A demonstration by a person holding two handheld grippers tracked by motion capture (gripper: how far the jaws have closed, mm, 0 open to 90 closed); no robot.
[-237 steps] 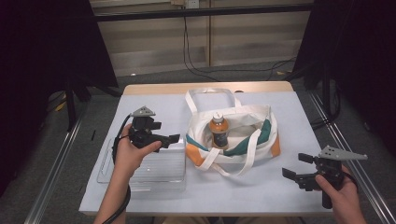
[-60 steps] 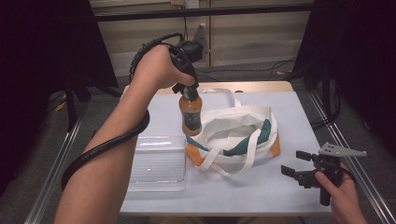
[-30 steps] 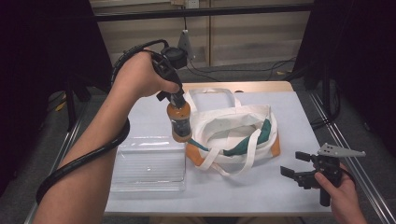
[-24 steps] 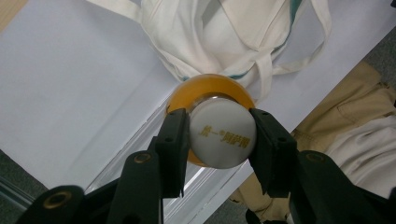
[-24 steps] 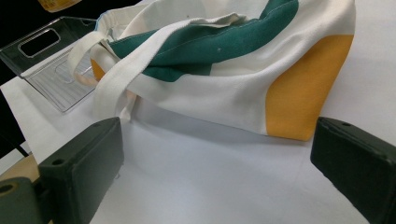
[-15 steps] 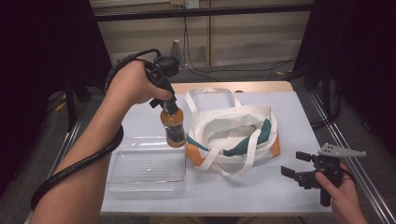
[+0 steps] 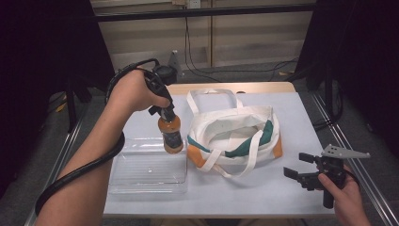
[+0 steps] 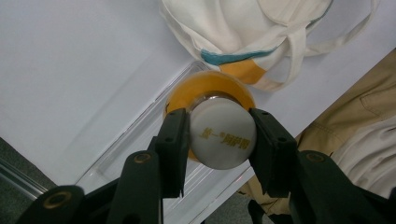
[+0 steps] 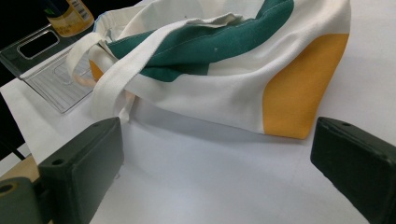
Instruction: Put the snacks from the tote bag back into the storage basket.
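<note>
1 bottle (image 7: 170, 135), 1 bag (image 7: 235, 136), 1 tray (image 7: 146, 172), 2 grippers

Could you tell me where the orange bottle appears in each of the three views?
High view: bottle left of centre, hanging from the left claw over the clear tray.
Left gripper view: centre, its white cap clamped between the jaws.
Right gripper view: top left corner, behind the tray.
Shared landmark: the tote bag.

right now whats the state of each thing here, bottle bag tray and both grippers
bottle: capped, upright, held by its cap above the tray's right end
left gripper: shut on the bottle's white cap
tote bag: slumped on the table, mouth open, handles loose
clear tray: flat on the table, nothing lying in it
right gripper: open, holding nothing, near the bag
</note>
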